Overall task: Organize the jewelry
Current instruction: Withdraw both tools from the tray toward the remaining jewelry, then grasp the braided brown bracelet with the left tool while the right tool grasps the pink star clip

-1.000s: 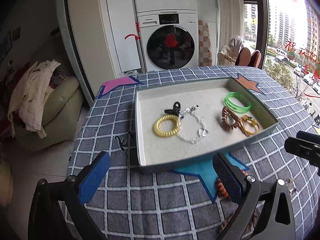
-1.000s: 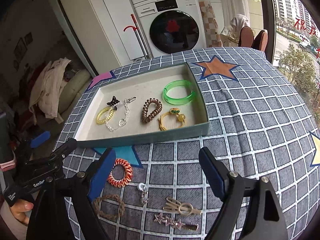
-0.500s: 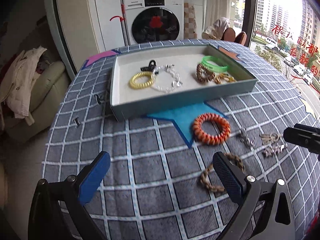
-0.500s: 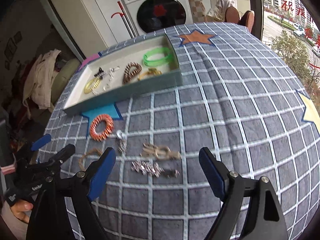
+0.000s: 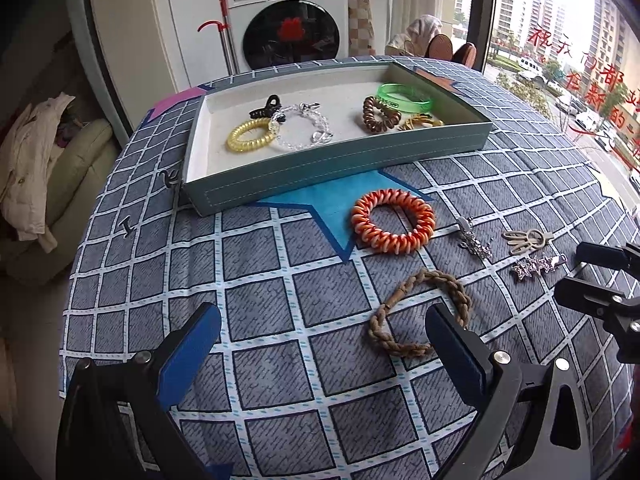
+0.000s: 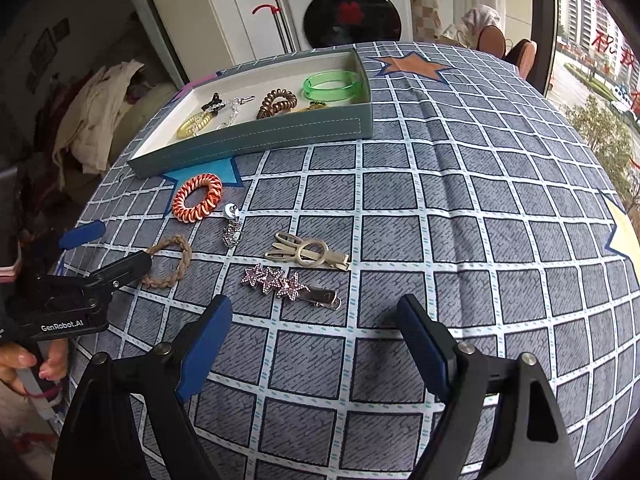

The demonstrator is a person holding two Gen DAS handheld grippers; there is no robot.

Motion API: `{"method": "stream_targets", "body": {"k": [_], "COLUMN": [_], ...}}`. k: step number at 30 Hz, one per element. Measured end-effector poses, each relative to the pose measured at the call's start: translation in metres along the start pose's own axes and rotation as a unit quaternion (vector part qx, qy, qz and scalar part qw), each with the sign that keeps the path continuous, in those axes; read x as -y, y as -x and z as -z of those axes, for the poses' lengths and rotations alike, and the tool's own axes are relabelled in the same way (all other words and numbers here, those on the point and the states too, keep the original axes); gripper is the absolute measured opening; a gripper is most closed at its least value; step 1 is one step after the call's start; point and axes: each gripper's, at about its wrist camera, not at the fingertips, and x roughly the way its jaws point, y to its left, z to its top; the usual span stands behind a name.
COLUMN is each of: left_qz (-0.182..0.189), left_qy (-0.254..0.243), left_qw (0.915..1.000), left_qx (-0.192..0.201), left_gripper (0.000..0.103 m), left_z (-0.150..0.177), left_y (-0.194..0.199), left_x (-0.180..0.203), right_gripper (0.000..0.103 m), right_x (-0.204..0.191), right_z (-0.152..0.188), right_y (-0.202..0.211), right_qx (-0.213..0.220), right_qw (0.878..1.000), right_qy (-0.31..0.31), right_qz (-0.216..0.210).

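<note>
Landmark: tray (image 5: 320,168). Before it, on the tablecloth (image 5: 260,320), the coil hair tie (image 5: 393,221) is set nearest; the braided band (image 5: 420,312) farther forward; clips (image 6: 296,286) rightward. Inside, apparently six pieces are laid.

Checked tablecloth (image 5: 260,320) carries tray (image 5: 336,172), scattered jewelry (image 5: 393,221).

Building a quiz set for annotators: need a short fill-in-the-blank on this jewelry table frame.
1. The green bangle lies inside the ____.
2. The coil hair tie on the cloth just outside the tray is ____ and white.
3. The hair clip nearest the right gripper has three ____ shapes.

Missing: tray; orange; star
</note>
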Motion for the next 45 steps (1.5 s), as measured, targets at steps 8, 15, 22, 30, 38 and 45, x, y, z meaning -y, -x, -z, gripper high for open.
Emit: {"method": "stream_targets", "body": {"k": [8, 15, 22, 30, 38, 45], "left_qz": [0.009, 0.018, 0.037, 0.076, 0.102, 0.124], "left_qy": [-0.016, -0.031, -0.046, -0.077, -0.101, -0.051], "left_qw": [0.9998, 0.9993, 0.9982, 0.9939, 0.9893, 0.9906], "left_qx": [-0.002, -0.013, -0.011, -0.025, -0.027, -0.023], "left_gripper": [0.103, 0.103, 0.097, 0.087, 0.025, 0.025], "left_z": [-0.004, -0.004, -0.002, -0.003, 0.0, 0.004], "left_y": [-0.004, -0.01, -0.009, -0.008, 0.0, 0.005], "left_x": [0.003, 0.008, 0.014, 0.024, 0.035, 0.021], "right_gripper": [0.051, 0.035, 0.027, 0.011, 0.011, 0.011], "right_x": [-0.01, -0.024, -0.04, -0.048, -0.048, -0.041], "right_z": [-0.006, -0.003, 0.002, 0.0, 0.004, 0.006], "right_y": [-0.008, -0.009, -0.009, -0.011, -0.008, 0.002], "right_qx": [-0.007, -0.015, -0.027, -0.044, -0.043, -0.03], "right_qw": [0.998, 0.995, 0.99, 0.989, 0.992, 0.996], "right_qy": [0.056, 0.095, 0.138, 0.138, 0.108, 0.076], "right_qz": [-0.006, 0.007, 0.028, 0.031, 0.039, 0.03]}}
